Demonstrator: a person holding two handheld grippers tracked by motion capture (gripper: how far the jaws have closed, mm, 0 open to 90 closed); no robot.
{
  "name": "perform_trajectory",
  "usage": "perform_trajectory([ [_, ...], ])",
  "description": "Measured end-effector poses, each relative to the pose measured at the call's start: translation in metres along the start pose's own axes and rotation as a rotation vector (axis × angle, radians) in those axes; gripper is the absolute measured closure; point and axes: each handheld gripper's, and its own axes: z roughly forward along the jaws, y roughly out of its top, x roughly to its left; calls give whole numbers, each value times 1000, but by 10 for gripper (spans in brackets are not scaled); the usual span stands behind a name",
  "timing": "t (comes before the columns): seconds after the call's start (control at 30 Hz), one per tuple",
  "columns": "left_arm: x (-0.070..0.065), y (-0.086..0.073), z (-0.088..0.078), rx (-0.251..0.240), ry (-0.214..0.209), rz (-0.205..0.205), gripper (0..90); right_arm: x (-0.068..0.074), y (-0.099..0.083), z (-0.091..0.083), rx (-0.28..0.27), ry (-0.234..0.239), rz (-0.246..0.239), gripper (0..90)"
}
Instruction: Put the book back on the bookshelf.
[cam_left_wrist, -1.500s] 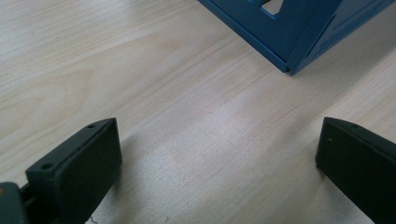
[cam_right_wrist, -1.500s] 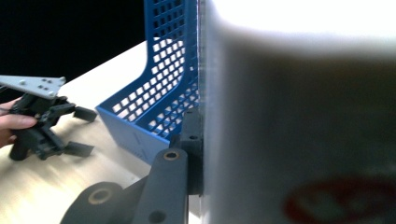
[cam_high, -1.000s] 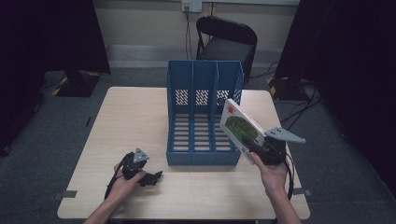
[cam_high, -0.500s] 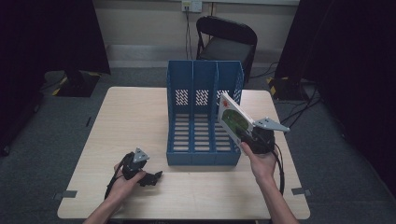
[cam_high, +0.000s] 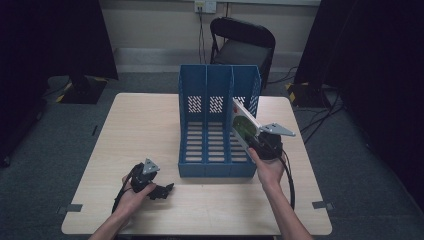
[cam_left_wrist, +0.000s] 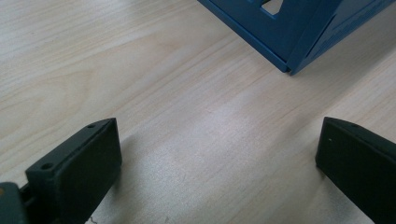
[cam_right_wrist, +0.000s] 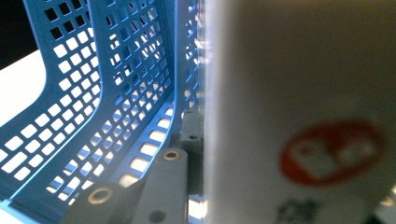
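The right gripper (cam_high: 260, 142), clamped on a booklet (cam_high: 244, 125), risks snagging the blue file rack's (cam_high: 216, 120) wall; the left gripper (cam_high: 160, 190) rests wide open, empty.

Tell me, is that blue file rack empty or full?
Empty: all three slots of the blue file rack show bare slatted floors. The flat booklet held beside it is not inside yet.

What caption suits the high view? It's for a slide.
Right gripper holds a flat white packet at the blue file rack's right slot; left gripper rests open on the table.

a flat white booklet with green and red cover art (cam_high: 244, 124) tilts over the right slot. the blue perforated three-slot plastic file rack (cam_high: 216, 122) stands mid-table.
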Motion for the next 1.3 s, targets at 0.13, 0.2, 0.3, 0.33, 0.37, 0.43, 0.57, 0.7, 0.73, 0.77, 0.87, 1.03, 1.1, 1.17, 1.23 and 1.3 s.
perform_trajectory([
  [0.13, 0, 0, 0, 0, 0, 0, 0, 0, -2, 8, 5, -17, 5, 765],
  [0.2, 0, 0, 0, -2, -1, -2, 0, 2, -2, 12, 11, -30, -3, 765],
  [0.3, 0, 0, 0, 0, -1, 0, 0, 3, -4, 20, 16, -39, 2, 765],
  [0.33, 0, 0, 0, 0, 0, 0, 0, 3, -4, 22, 18, -42, 1, 764],
  [0.37, 0, 0, 0, 0, -1, 0, 0, 3, -5, 24, 21, -43, 4, 765],
  [0.43, 0, 0, 0, 0, -1, 0, 0, 3, -5, 27, 28, -49, 1, 765],
  [0.57, 0, 0, 0, -1, -2, -1, 0, 1, -7, 32, 27, -50, 7, 765],
  [0.7, 0, 0, 0, -1, -2, 0, 0, 1, -9, 39, 28, -60, -1, 765],
  [0.73, 0, 0, 0, -1, -2, 0, 0, 1, -9, 39, 28, -60, -1, 765],
  [0.77, 0, 0, 0, -1, -2, 0, 0, 0, -9, 41, 27, -61, 8, 765],
  [0.87, 0, 0, 0, -1, -2, 0, 0, 0, -11, 45, 34, -68, 8, 764],
  [1.03, 0, 0, 0, -2, -2, -1, 0, 2, -10, 45, 43, -79, -15, 764],
  [1.1, 0, 0, 0, -2, -2, -1, 0, 0, -11, 46, 56, -70, -8, 763],
  [1.17, 0, 0, 0, -2, -2, -1, 0, 0, -12, 46, 72, -79, -18, 763],
  [1.23, 0, 0, 0, -2, -2, 0, 0, 0, -13, 47, 85, -74, -15, 761],
  [1.3, 0, 0, 0, -2, -2, -1, 0, 1, -14, 47, 80, -77, -20, 761],
])
